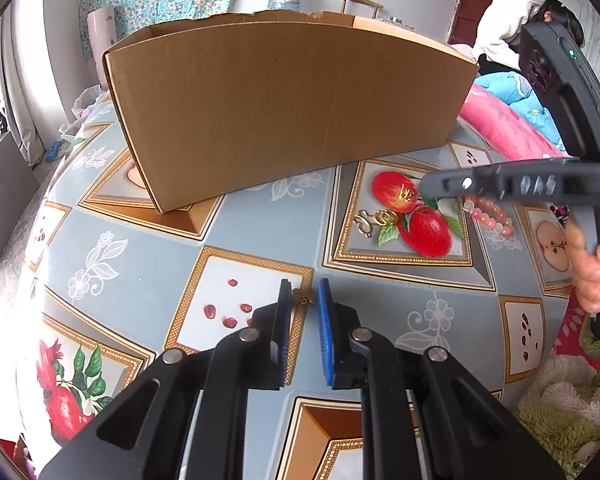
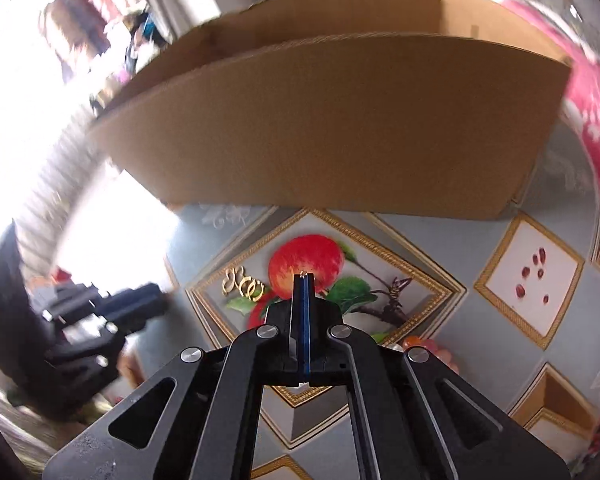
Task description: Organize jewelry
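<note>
A brown cardboard box point(image 1: 284, 108) stands on the fruit-patterned tablecloth point(image 1: 268, 232); it also shows in the right wrist view point(image 2: 332, 128). My left gripper point(image 1: 304, 296) is open, its fingers on either side of a small bronze fan-shaped piece point(image 1: 302, 295) on the cloth. Gold rings point(image 1: 374, 220) lie beside the printed apples, also in the right wrist view point(image 2: 244, 284). A pink bead bracelet point(image 1: 490, 212) lies under my right gripper point(image 1: 424, 188). In its own view my right gripper point(image 2: 303, 278) is shut, with a tiny pale speck at its tip that I cannot identify.
A pink blanket point(image 1: 504, 128) lies right of the box on a bed. A person in white point(image 1: 504, 28) bends over at the back right. A fluffy green and beige rug point(image 1: 572, 396) lies at the lower right. A pale vase point(image 1: 100, 40) stands behind the box.
</note>
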Tool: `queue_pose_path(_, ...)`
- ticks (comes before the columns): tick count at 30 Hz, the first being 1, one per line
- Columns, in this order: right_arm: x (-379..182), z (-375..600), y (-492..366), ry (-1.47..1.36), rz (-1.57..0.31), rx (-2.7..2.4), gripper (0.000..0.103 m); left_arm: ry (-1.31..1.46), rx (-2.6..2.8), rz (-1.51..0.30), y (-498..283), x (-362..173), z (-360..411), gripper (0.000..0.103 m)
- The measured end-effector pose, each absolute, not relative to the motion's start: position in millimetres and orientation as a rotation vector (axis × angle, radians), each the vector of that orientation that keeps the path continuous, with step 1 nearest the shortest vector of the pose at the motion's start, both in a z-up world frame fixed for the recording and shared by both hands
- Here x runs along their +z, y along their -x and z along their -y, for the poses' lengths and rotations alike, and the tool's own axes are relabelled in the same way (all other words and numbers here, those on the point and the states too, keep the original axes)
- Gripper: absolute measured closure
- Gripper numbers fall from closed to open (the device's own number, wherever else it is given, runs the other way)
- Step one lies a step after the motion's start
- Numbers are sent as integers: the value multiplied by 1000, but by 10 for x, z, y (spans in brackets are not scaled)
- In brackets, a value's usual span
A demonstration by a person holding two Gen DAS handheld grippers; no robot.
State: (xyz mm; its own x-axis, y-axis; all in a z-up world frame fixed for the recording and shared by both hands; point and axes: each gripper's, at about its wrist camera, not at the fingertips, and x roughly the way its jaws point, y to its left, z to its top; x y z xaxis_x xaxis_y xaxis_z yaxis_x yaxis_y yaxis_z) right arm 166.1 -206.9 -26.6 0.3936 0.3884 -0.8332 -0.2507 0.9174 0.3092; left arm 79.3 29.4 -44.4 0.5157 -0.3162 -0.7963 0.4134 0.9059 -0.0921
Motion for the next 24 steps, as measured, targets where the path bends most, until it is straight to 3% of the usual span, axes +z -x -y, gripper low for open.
queue_pose_path(6,-178,2227,-1675,-181,-1062,411,103,-61,-459,-928,-802,-460,-365,91)
queue_pose_path(8,-174,2125,-1634,-113,-1054,407,92,-64,-457,-925,-799,-465,-359,91)
queue_pose_path(9,-213,2074,-1653,-81,-1054,409,76,-68,-455,-923,-798,-466,-350,91)
queue_pose_path(10,-191,2021,-1648,-47,-1050,408,69,-72,-453,-922,-799,-467,-346,91)
queue_pose_path(12,-223,1889,-1656,39,-1035,411,69,-78,-448,-921,-793,-461,-334,91)
queue_pose_path(16,-272,1773,-1765,145,-1041,410,85,-89,-443,-918,-792,-462,-305,91)
queue_pose_path(19,-335,1667,-1805,198,-1044,419,86,-97,-442,-918,-788,-462,-278,91)
queue_pose_path(22,-364,1608,-1793,234,-1034,422,99,-102,-440,-916,-785,-462,-265,91)
queue_pose_path(24,-349,1613,-1800,224,-1027,423,100,-102,-439,-915,-781,-457,-276,91)
